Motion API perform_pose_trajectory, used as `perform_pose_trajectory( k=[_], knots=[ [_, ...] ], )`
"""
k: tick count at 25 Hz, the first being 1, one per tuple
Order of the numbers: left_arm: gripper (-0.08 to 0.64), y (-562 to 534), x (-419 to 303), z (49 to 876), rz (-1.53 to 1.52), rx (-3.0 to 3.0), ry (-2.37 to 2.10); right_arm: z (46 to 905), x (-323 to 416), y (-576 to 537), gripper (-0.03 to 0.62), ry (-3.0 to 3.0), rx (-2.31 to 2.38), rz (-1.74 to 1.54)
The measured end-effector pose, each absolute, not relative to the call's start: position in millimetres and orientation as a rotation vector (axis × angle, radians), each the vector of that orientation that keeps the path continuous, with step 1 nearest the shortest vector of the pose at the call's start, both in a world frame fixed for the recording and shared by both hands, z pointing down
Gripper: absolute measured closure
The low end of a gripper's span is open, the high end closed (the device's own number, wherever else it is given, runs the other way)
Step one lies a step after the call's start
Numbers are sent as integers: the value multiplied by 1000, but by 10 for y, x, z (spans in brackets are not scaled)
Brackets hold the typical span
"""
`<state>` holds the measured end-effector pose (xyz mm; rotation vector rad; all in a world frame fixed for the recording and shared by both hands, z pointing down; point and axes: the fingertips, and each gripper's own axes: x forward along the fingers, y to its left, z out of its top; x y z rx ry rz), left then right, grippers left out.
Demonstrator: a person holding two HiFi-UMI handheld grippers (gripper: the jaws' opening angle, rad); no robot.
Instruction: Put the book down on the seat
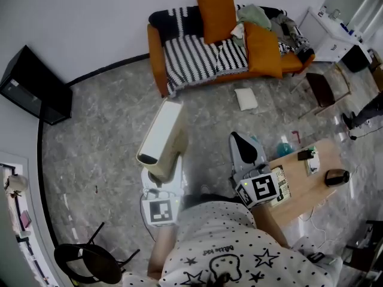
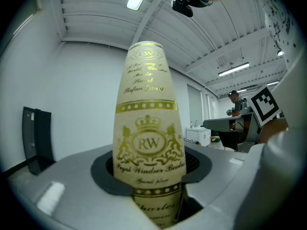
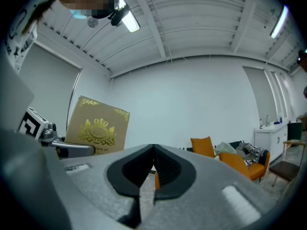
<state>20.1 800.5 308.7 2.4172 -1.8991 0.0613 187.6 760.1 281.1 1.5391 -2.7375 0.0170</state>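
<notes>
Jaws of the left gripper (image 2: 152, 183) pinch the lower part of a cream book (image 2: 147, 123) with gold lettering. Its spine faces the camera and its long axis stands roughly upright. Jaws of the right gripper (image 3: 152, 169) are pressed together on nothing, just right of the book. From the head view, an orange sofa (image 1: 157, 61) with a striped black-and-white seat (image 1: 191, 58) lies straight ahead of both grippers, well apart across a grey floor (image 1: 108, 130) (cushions (image 1: 216, 15) and clothes (image 1: 254, 15) crowd its right half). Only the left hand carries the book, so the coming move probably means bringing it forward and tipping it flat onto the stripes.
</notes>
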Motion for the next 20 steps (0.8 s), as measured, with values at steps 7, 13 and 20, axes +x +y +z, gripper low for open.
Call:
perform_pose_trajectory(
  k=[7,13,20],
  knots=[
    [327,7996,367,3099,57,2404,-1933,2849,2055,7518,592,-2754,1513,7],
    [327,7948,419,3172,68,2395,-1927,2820,2052,7431,592,-2790,1489,5],
    [327,7608,237,3172,60,2402,-1894,2896,1839,7123,592,-2782,1482,25]
  ],
)
